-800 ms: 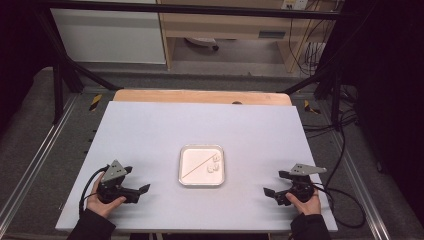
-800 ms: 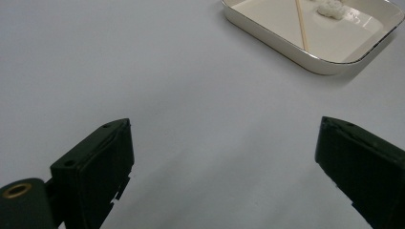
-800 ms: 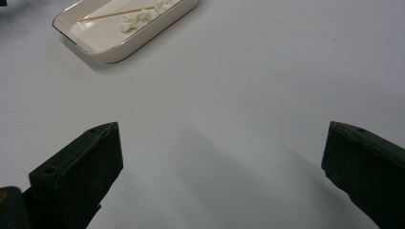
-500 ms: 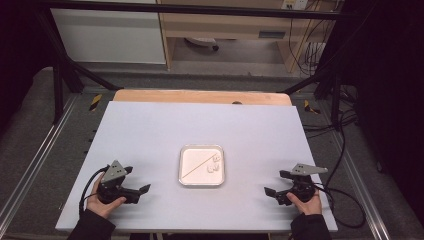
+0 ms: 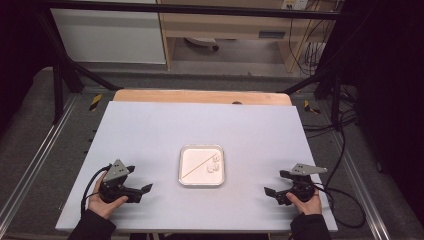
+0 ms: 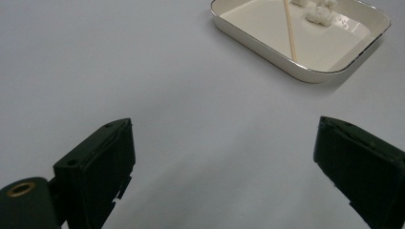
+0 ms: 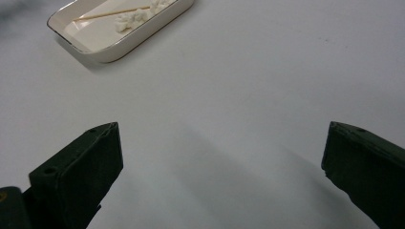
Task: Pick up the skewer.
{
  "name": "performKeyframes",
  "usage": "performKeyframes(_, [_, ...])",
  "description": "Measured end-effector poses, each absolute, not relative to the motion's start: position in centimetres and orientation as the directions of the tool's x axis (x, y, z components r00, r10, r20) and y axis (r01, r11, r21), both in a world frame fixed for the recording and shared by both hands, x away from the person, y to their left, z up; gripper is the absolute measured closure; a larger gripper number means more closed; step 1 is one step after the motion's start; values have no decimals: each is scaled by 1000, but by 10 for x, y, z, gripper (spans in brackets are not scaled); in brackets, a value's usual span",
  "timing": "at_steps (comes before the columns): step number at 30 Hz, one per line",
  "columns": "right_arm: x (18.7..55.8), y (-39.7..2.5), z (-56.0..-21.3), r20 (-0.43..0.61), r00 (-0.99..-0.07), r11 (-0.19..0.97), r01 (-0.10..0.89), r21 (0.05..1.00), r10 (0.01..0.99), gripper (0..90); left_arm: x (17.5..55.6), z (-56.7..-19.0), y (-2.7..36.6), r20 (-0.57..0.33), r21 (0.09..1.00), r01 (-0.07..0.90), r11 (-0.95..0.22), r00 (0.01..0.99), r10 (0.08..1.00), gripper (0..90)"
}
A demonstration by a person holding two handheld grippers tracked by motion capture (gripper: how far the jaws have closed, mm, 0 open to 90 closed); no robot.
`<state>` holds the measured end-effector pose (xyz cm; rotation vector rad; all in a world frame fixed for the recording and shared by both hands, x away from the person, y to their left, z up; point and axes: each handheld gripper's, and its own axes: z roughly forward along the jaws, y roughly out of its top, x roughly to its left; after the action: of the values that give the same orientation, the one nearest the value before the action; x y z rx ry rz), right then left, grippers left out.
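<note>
High view: shallow white rounded-square dish w/ metallic rim (image 5: 201,165) sits mid-table on the pale grey tabletop (image 5: 150,130), between both tools and well apart from each. In it: a thin wooden skewer (image 5: 196,167) lying diagonally, plus small white crumbly lumps (image 5: 215,165) at its right side. Left gripper (image 5: 140,192) and right gripper (image 5: 272,193) rest near the front edge, both spread wide, holding nothing.

Left gripper view: jaws far apart, bare table between; dish (image 6: 305,71) ahead at upper right, skewer (image 6: 289,33) across it, lumps (image 6: 319,14) at the far side.

Right gripper view: jaws wide, nothing held; dish (image 7: 114,50) at upper left, skewer (image 7: 102,14) and lumps (image 7: 129,19) inside.

Handling, prob.: skewer v. light, stiff but snappable, lies flat so hard to pinch; best taken mid-length or where an end leans on the rim. Lumps look soft and crumbly, so light squeeze only. Dish slick, looks ceramic; grip by the rim.

Vs. the earlier frames: no real change; grippers and dish in the same spots.
</note>
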<state>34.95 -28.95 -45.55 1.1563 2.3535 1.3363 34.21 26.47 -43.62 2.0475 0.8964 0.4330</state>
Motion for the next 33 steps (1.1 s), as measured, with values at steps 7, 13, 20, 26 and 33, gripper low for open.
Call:
performKeyframes(7, [350, -289, -455, 195, -672, 285, 534, 796, 714, 8, 343, -432, 259, -13, 806, 436, -402, 690, 724, 69])
performKeyframes(13, [350, -288, -456, 190, -674, 294, 535, 793, 714, 7, 343, -427, 251, -14, 800, 439, -408, 695, 719, 73])
performKeyframes(20, [350, -288, -455, 191, -673, 292, 535, 793, 714, 7, 347, -420, 238, -1, 793, 434, -428, 703, 712, 73])
performKeyframes(26, [350, -288, -456, 186, -674, 298, 535, 791, 715, 7, 351, -412, 224, 10, 790, 422, -444, 715, 699, 73])
performKeyframes(33, [350, -287, -456, 180, -675, 304, 532, 790, 715, 7, 359, -405, 204, 39, 791, 395, -468, 730, 682, 71])
